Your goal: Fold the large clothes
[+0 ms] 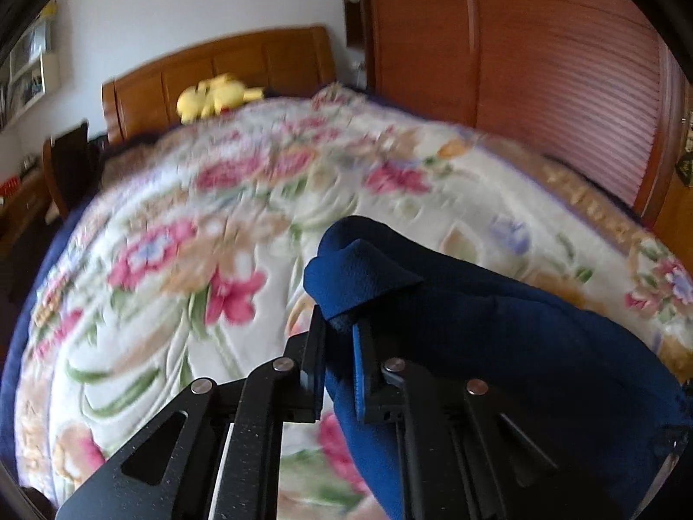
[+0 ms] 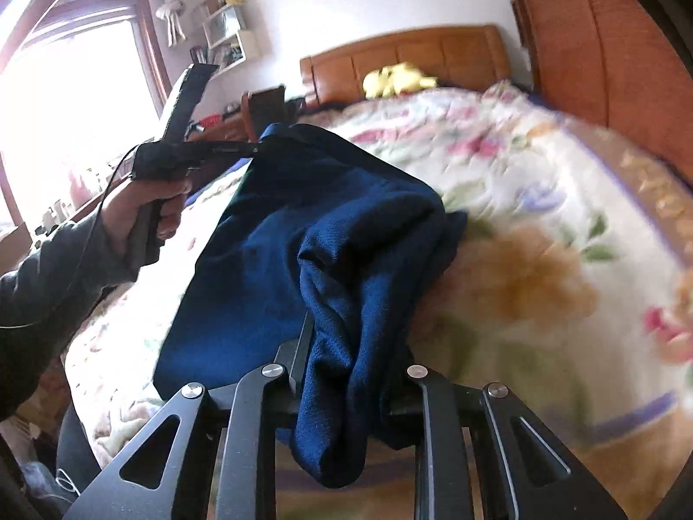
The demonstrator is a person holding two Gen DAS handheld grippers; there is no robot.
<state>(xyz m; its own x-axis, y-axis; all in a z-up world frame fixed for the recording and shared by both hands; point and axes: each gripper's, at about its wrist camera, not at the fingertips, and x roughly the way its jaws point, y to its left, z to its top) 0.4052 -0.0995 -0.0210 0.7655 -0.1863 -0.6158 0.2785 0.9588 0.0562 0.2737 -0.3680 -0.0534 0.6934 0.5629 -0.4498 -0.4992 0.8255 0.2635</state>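
A dark blue garment (image 1: 498,338) hangs between both grippers above a bed with a floral blanket (image 1: 195,238). My left gripper (image 1: 342,325) is shut on one bunched edge of the garment. In the right wrist view the garment (image 2: 312,225) stretches from the left gripper (image 2: 255,147), held up at the left by a hand, down to my right gripper (image 2: 346,346), which is shut on a thick fold of it. The right gripper's right finger is hidden by cloth.
The floral blanket (image 2: 541,216) covers the bed. A wooden headboard (image 1: 216,73) with a yellow plush toy (image 1: 216,95) stands at the far end. A red-brown wardrobe (image 1: 541,65) runs along the right. A window (image 2: 65,108) and wall shelves (image 2: 225,30) are at the left.
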